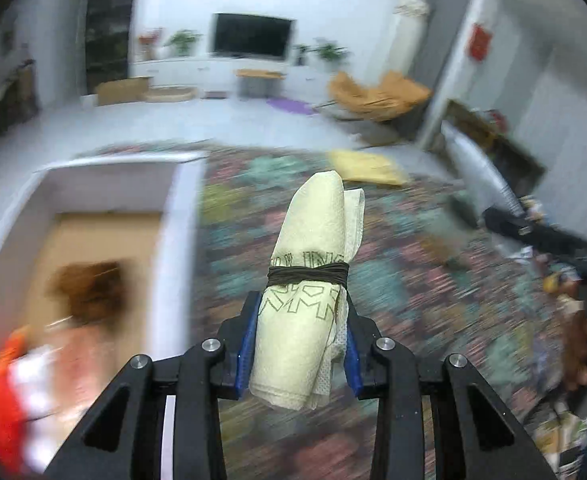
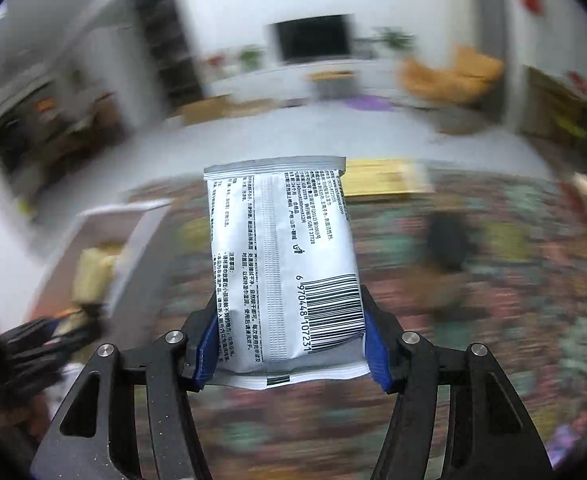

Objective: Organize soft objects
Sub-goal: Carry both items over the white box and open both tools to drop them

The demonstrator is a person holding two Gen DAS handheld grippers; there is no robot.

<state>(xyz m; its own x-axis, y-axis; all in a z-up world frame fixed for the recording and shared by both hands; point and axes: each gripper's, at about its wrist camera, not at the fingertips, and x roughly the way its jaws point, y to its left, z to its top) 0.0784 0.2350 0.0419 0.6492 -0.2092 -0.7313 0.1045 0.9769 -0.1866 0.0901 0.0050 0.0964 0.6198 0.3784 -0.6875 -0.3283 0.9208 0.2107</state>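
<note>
My left gripper (image 1: pixel 299 344) is shut on a rolled pale-yellow cloth (image 1: pixel 313 248) tied with a dark band, held up over the patterned carpet (image 1: pixel 393 300). My right gripper (image 2: pixel 289 336) is shut on a silver-white wipes pack (image 2: pixel 281 248) with a barcode, also lifted above the carpet. In the left wrist view the wipes pack (image 1: pixel 477 168) and the right gripper's black body show at the right edge. An open white box (image 1: pixel 105 208) with a tan bottom stands to the left; blurred brown and orange items lie in it.
A yellow cushion (image 1: pixel 367 166) lies on the far edge of the carpet. Beyond it are an orange chair (image 1: pixel 377 96), a low white TV cabinet (image 1: pixel 213 68) and a purple mat (image 1: pixel 289 106). Scattered small items lie on the carpet at the right (image 1: pixel 553 280).
</note>
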